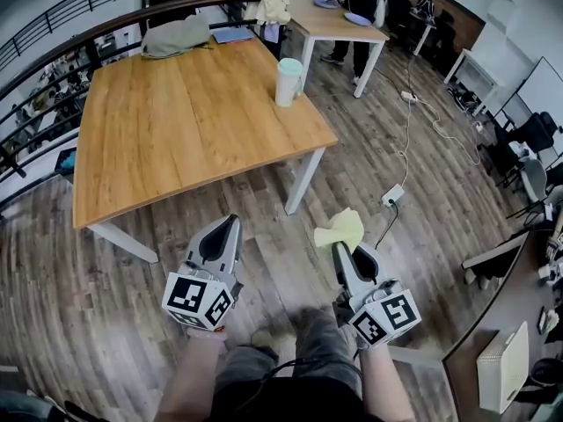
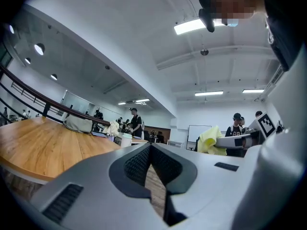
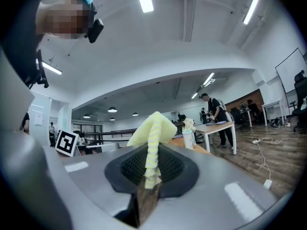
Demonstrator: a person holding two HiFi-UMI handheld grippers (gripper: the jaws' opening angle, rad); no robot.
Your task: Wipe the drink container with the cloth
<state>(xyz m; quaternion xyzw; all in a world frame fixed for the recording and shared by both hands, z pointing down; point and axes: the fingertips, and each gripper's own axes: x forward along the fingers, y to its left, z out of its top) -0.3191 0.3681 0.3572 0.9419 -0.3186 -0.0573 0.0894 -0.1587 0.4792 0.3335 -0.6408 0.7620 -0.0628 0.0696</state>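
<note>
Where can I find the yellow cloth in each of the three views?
Head view: yellow fabric cloth lower centre-right, at the right gripper tip.
Left gripper view: cloth right of middle.
Right gripper view: cloth centre, pinched between the jaws.
Shared landmark: white drink cup.

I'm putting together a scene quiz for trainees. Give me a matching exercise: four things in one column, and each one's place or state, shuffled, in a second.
Things:
1. drink container
2. cloth
3. left gripper
4. grey bag

Place or state:
A. shut, holding nothing
B. upright near the right edge of the table
C. clamped in the right gripper
D. at the table's far edge

Pairs: 1-B, 2-C, 3-A, 4-D
</note>
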